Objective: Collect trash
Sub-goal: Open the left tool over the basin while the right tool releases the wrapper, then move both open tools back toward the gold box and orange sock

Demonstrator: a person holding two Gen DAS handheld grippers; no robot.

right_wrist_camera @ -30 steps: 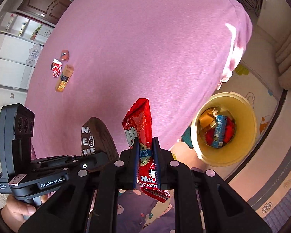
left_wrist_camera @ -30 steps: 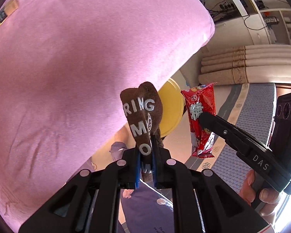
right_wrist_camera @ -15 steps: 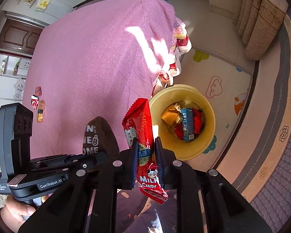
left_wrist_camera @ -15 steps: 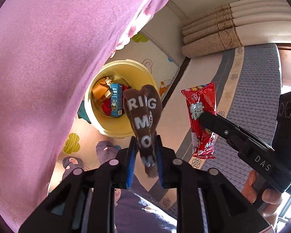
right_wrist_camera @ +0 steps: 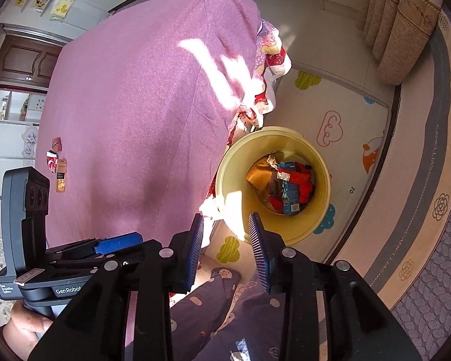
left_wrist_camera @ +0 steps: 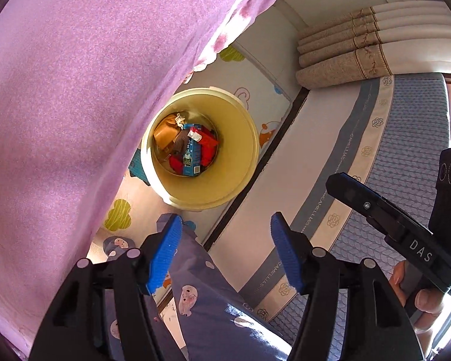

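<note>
Both of my tools are hanging over the yellow bucket (left_wrist_camera: 249, 162) right now. My left hand-held gripper (left_wrist_camera: 225, 255) has its blue pads (left_wrist_camera: 164, 252) spread wide with nothing between them, and my right hand-held gripper (right_wrist_camera: 227, 252) is also parted and empty, though its gap looks narrower.

The trash is down in the bottom of the bucket: a blue carton (left_wrist_camera: 192, 156) lying across the pile, red wrappers (left_wrist_camera: 209, 150) around and under it, an orange-brown packet (left_wrist_camera: 165, 134) on the side nearest the pink cloth, and a dark brown wrapper (left_wrist_camera: 180, 143) between the orange one and the carton. A crumpled whitish scrap (left_wrist_camera: 180, 118) sits at the top edge of the pile. From the right wrist view it's the same heap, carton (right_wrist_camera: 291, 194) and reds (right_wrist_camera: 305, 185) together.

The bucket stands on a cartoon play mat (left_wrist_camera: 246, 72) on the floor, tucked right against the hanging edge of the pink cloth (left_wrist_camera: 75, 90) that covers the tabletop. In the right view a few small bits are out on that cloth, well apart from the bucket: a small orange piece (right_wrist_camera: 56, 143), a red and white wrapper (right_wrist_camera: 51, 164) and a long tan packet (right_wrist_camera: 61, 175), all close together.

My leg in the blue printed trousers (left_wrist_camera: 201, 294) shows below the left gripper
</note>
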